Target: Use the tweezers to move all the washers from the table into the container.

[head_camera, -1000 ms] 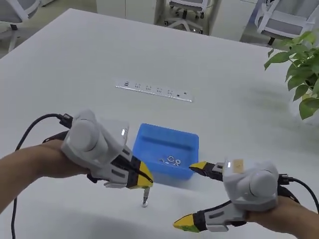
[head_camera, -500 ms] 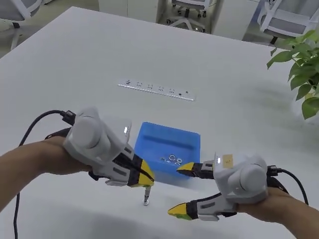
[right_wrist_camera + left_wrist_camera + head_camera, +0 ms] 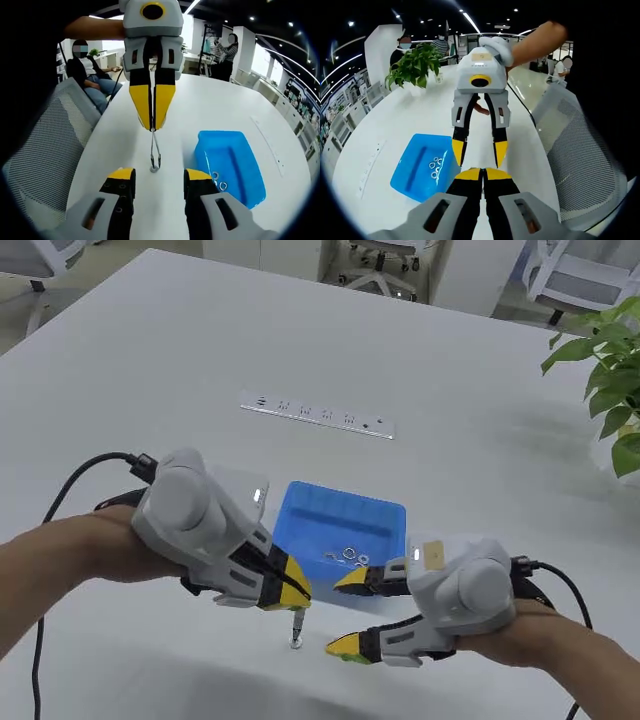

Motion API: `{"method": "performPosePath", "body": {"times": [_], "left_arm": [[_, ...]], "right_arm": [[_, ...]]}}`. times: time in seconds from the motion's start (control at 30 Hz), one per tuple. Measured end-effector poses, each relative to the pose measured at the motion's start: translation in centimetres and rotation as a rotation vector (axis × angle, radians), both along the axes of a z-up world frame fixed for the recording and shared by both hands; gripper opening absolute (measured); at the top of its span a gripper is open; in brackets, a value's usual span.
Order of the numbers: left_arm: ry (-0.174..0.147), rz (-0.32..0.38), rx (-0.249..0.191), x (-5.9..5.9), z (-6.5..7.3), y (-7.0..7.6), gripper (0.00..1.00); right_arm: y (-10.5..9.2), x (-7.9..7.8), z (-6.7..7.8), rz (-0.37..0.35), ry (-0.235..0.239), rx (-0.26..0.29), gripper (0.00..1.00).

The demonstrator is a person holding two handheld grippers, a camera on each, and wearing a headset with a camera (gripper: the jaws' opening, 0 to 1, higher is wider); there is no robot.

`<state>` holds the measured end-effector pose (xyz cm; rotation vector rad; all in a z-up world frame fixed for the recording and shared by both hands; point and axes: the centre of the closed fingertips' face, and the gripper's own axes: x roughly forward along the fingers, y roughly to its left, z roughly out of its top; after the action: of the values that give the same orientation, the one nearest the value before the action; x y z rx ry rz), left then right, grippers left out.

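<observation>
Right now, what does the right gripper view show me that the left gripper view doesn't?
Right gripper view, not the left: the tweezers held in the shut left gripper, tips down at a washer on the table. Left gripper view, not the right: the right gripper seen head-on, jaws open. Both: the blue container with washers inside it.

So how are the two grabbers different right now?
The left gripper is shut, pinching the tweezers; the right gripper is open, holding nothing. The left one points down at a washer on the table; the right one lies sideways, facing it. Both have yellow-tipped jaws beside the blue container.
</observation>
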<state>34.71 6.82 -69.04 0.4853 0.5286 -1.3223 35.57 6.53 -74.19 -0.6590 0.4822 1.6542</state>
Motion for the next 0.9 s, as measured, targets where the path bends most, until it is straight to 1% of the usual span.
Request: {"method": "performPosePath", "body": {"times": [0.1, 0.4, 0.9], "left_arm": [[0.0, 0.001, -0.001, 0.0, 0.0, 0.0, 0.04], [0.003, 0.001, -0.002, 0.0, 0.1, -0.1, 0.04], [0.004, -0.003, -0.001, 0.1, 0.1, -0.2, 0.04]], "right_arm": [[0.5, -0.3, -0.2, 0.023, 0.0, -0.003, 0.36], [1.7, -0.8, -0.5, 0.061, 0.005, -0.005, 0.28], [3.4, -1.1, -1.3, 0.087, 0.014, -0.019, 0.16]]}}
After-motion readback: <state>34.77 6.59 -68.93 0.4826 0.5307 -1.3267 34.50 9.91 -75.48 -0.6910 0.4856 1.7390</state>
